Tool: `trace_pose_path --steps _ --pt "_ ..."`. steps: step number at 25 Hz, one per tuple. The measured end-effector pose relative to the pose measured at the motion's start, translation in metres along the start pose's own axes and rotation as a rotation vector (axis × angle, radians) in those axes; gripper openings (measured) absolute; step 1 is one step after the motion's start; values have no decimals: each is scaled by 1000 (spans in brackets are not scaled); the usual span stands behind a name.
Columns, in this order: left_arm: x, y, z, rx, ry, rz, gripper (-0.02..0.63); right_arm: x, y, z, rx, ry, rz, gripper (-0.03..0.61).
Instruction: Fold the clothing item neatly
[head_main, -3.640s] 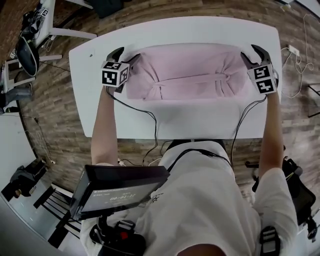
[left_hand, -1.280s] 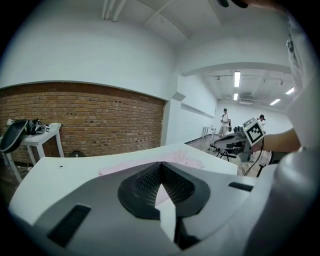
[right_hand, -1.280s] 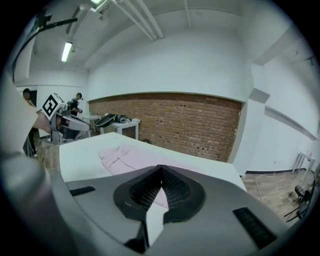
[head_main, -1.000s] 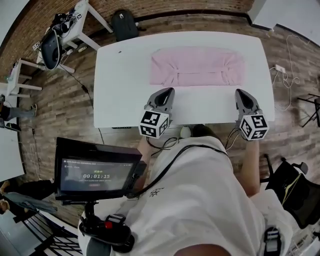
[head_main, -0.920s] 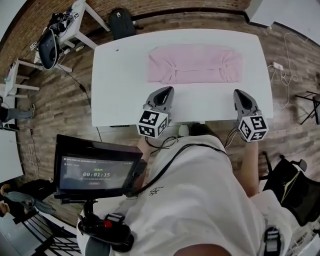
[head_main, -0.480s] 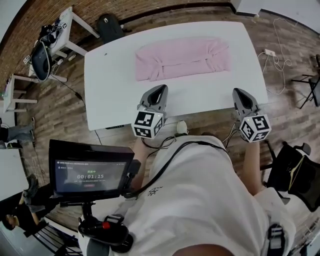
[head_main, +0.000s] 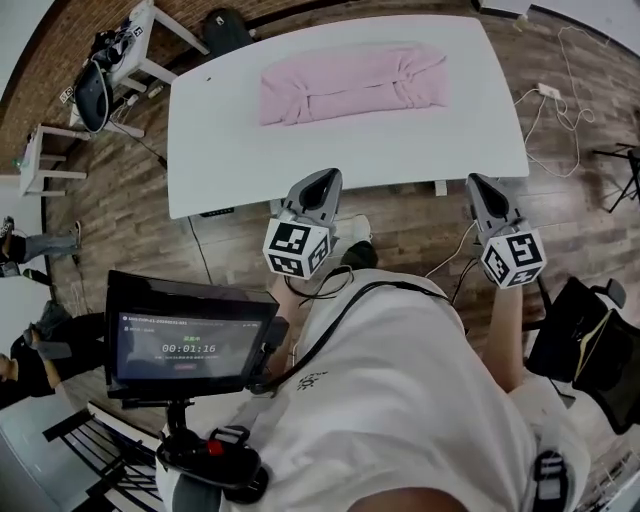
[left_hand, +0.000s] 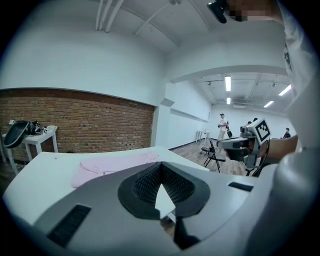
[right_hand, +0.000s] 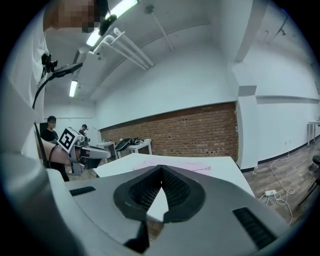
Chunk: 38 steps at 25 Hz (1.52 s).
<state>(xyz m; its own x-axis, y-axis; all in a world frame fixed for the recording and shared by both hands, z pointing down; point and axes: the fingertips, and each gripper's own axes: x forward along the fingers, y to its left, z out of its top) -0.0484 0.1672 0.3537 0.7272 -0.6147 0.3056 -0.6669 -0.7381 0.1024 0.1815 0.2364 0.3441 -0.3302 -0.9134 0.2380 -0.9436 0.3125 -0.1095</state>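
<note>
The pink clothing item (head_main: 350, 82) lies folded into a long band on the far half of the white table (head_main: 300, 150), with nothing touching it. My left gripper (head_main: 322, 180) and right gripper (head_main: 478, 186) hang side by side just off the table's near edge, over the wooden floor. Both are shut and hold nothing. In the left gripper view the closed jaws of the left gripper (left_hand: 161, 167) point at the garment (left_hand: 115, 164) well ahead. In the right gripper view the right gripper (right_hand: 161, 170) is also closed, and the garment (right_hand: 180, 162) shows as a thin pink strip on the tabletop.
Small white side tables with a headset (head_main: 100, 60) stand at the far left, with a black bag (head_main: 222, 20) behind the table. Cables (head_main: 560, 100) trail on the floor at the right. A screen (head_main: 190, 345) sits on the rig by my body, and a black chair (head_main: 590, 340) is at the right.
Both grippers have drawn back from over the table's near part to beyond its front edge. The table and garment now sit farther off. The jaws stayed shut.
</note>
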Motion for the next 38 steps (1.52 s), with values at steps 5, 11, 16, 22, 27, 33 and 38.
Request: trace_pose_path --steps 5,11,16,22,27,33,38 --pt "-21 -25 -12 -23 0 28 2 -10 25 -6 -30 10 80 3" --pt "-77 -90 -43 -32 9 108 2 -67 50 -25 -42 8 162 3" --pt "-114 -119 -49 -58 -14 164 2 -100 72 -26 -74 4 204 3" --pt "-146 -144 -52 -51 -23 188 2 -134 92 -28 -83 -5 229 3" --pt "-161 -162 -68 -57 -9 164 2 -158 100 -44 -70 13 215 3" --pt "-206 -164 -72 -53 -10 165 2 -172 138 -47 -88 39 227 3" --pt "-251 -169 -79 0 -10 156 2 -193 178 -38 -103 1 202 3"
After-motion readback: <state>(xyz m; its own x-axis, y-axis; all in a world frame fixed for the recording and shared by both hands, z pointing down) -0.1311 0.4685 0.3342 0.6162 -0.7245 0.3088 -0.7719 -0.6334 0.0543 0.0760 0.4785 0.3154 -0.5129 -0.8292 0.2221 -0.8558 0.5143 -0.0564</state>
